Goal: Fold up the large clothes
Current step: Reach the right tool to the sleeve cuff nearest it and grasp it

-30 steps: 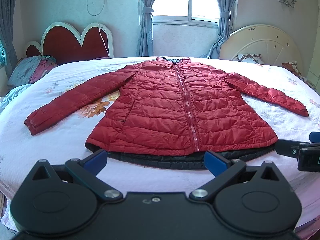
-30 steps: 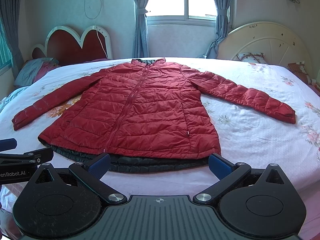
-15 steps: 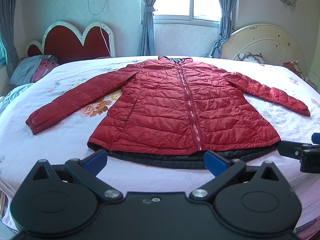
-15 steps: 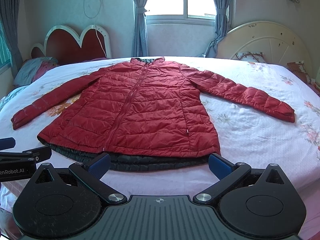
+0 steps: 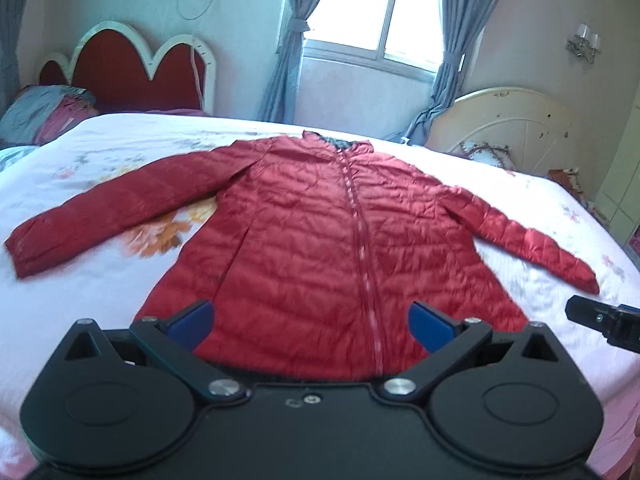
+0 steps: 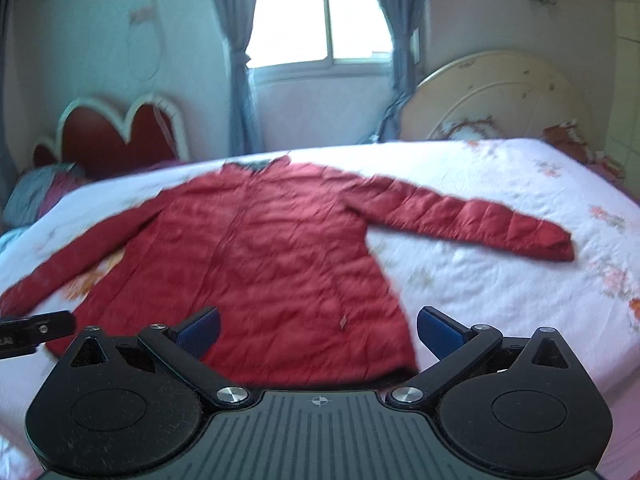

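A red quilted jacket (image 5: 320,248) lies flat and zipped on the bed, both sleeves spread out; it also shows in the right wrist view (image 6: 256,272), blurred. My left gripper (image 5: 310,326) is open and empty over the jacket's lower hem, left of the zip. My right gripper (image 6: 318,330) is open and empty over the hem's right corner. The right gripper's finger shows at the left view's right edge (image 5: 600,318). The left gripper's finger shows at the right view's left edge (image 6: 36,326).
The bed has a white floral sheet (image 5: 100,288). A red heart-shaped headboard (image 5: 132,68) and pillows (image 5: 44,116) stand at the far left. A cream round headboard (image 5: 512,120) leans at the far right. A curtained window (image 5: 380,12) is behind.
Both grippers have moved forward and higher over the jacket's hem, so the hem now sits between the fingers. The right view has tilted and blurred. The jaws stay open.
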`<state>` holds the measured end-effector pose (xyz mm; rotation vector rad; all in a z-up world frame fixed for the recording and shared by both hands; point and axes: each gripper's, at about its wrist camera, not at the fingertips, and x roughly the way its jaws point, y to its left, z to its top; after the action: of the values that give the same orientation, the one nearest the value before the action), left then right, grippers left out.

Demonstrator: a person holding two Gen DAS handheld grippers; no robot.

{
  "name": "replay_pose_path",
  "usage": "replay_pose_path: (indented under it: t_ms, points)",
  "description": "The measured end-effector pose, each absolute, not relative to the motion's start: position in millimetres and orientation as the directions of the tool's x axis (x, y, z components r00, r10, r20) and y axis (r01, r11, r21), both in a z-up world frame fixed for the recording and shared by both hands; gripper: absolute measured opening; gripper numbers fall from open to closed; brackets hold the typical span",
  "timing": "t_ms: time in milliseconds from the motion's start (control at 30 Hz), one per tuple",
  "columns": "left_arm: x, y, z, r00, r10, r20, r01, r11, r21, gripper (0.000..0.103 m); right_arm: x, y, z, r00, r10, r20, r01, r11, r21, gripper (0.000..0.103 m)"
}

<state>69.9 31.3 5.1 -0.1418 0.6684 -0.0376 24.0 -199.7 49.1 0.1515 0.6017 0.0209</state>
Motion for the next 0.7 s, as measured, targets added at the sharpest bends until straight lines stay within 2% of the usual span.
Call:
replay_pose_path:
  t_ms: [233, 400, 500, 533, 567, 600, 700]
  points:
    - [135, 26, 8, 0.784, -0.19, -0.59, 0.12, 0.981, -0.155, 0.103, 65, -231, 50, 0.861, -0.036, -0.508, 0.159, 0.967, 0.2, 0.103]
    - [176, 18, -1, 0.782, -0.176, -0.598, 0.14, 0.984, -0.106, 0.102, 88, -270, 48, 0.864, -0.135, -0.484, 0.286, 0.925, 0.251, 0.103]
    - [194, 12, -8, 0.779, -0.187, -0.598, 0.157, 0.982, -0.102, 0.095, 99, -298, 44, 0.848, -0.186, -0.497, 0.349, 0.9, 0.259, 0.102]
    - [201, 10, -11, 0.778, -0.189, -0.6, 0.158, 0.982, -0.104, 0.095, 103, -307, 42, 0.842, -0.202, -0.5, 0.369, 0.892, 0.26, 0.098]
    - [208, 7, -15, 0.776, -0.188, -0.602, 0.155, 0.982, -0.108, 0.095, 107, -317, 39, 0.835, -0.212, -0.507, 0.385, 0.884, 0.265, 0.069]
    - [213, 4, -17, 0.777, -0.182, -0.603, 0.146, 0.983, -0.109, 0.096, 113, -328, 35, 0.822, -0.215, -0.528, 0.404, 0.873, 0.273, 0.059]
    - [230, -8, -22, 0.788, -0.152, -0.596, 0.114, 0.988, -0.101, 0.102, 129, -363, 19, 0.803, -0.223, -0.552, 0.452, 0.832, 0.322, 0.057]
